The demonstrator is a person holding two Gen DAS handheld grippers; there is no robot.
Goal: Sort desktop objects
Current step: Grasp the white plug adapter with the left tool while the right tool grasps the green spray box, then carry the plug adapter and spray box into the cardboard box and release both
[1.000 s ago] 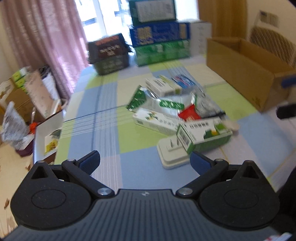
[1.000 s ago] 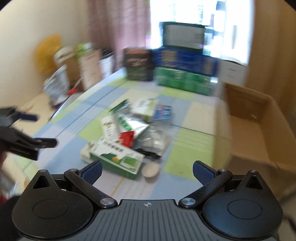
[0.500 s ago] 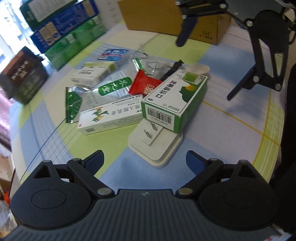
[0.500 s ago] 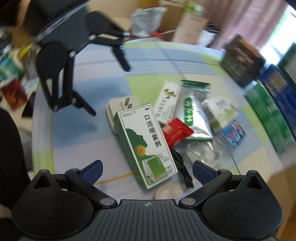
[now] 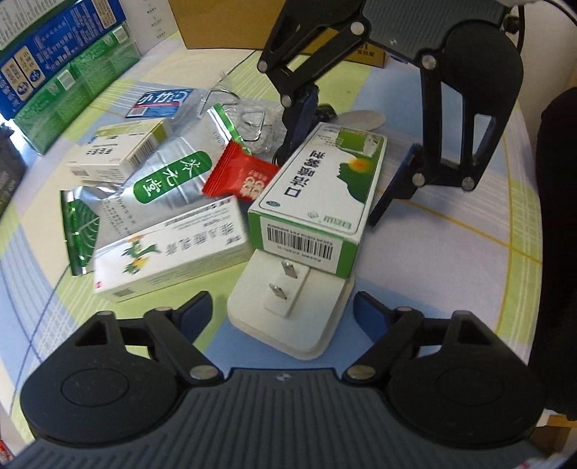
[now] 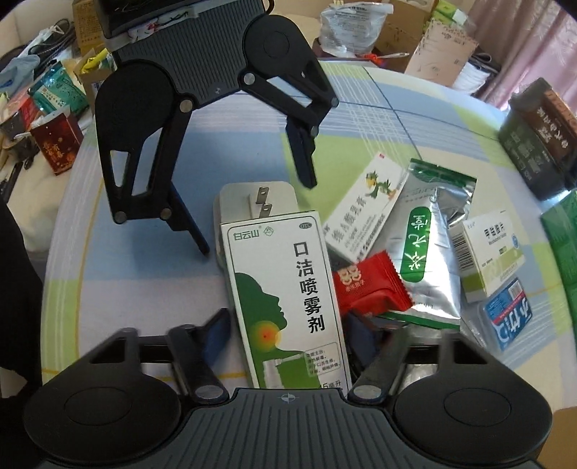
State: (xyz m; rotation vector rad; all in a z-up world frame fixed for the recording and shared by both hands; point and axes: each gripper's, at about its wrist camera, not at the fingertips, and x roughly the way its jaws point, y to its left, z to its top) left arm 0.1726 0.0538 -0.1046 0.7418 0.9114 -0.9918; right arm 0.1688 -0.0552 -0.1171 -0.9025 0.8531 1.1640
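A white plug adapter point(image 5: 288, 321) lies on the checked tablecloth, partly under a green-and-white spray box point(image 5: 317, 191). My left gripper point(image 5: 282, 306) straddles the adapter's near end with its jaws closing; small gaps show beside both pads. My right gripper point(image 6: 288, 332) straddles the near end of the spray box point(image 6: 285, 288), also closing, with its blurred fingers point(image 6: 216, 330) close to the box's sides. In the right wrist view the left gripper point(image 6: 255, 216) comes in from above the adapter point(image 6: 249, 196). The right gripper point(image 5: 328, 187) faces it in the left wrist view.
Beside the spray box lie a red sachet point(image 5: 241, 176), a silver pouch point(image 5: 169, 173), a long white box point(image 5: 169, 259), a small white box point(image 5: 119, 155) and a blue pack point(image 5: 158, 102). A cardboard box point(image 5: 216, 21) and stacked cartons point(image 5: 54, 72) stand beyond.
Both grippers have dropped from a level look across the table to point down over the pile, rolling as they came. The left now straddles the adapter and the right the spray box, both jaws narrower.
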